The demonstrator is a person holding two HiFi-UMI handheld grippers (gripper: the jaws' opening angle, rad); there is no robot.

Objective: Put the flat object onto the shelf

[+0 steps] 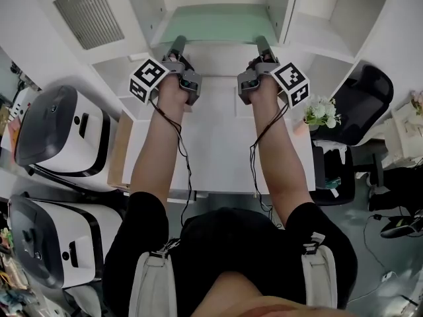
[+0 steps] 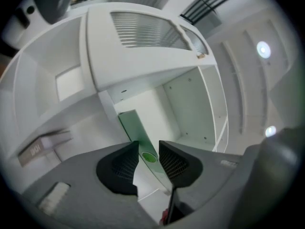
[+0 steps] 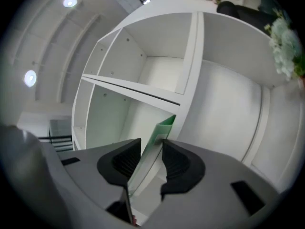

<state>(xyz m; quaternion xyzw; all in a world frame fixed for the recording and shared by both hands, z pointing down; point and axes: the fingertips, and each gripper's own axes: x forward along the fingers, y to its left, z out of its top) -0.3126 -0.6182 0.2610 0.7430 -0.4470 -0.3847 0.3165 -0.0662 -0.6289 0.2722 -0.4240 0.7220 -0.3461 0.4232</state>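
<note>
We hold both grippers at the mouth of the white shelf's [image 1: 281,5] middle compartment. The green flat object [image 1: 215,24] lies inside it, just ahead of us. Its near edge runs between the spread jaws of the left gripper [image 2: 148,159] and of the right gripper [image 3: 151,159], and neither pair pinches it.

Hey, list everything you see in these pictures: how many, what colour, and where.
flat board: one, green, lying in the middle shelf compartment, near edge between both tools' jaws
shelf unit: one, white, beyond the desk
desk: one, white, under the arms
machines: two, white and black, left of the desk
chair: one, black, at right
flowers: one bunch, white with green leaves, by the desk's right edge
left tool: one, grey, jaws apart around the board
right tool: one, grey, jaws apart around the board
forearms: two, bare, stretched over the desk
</note>
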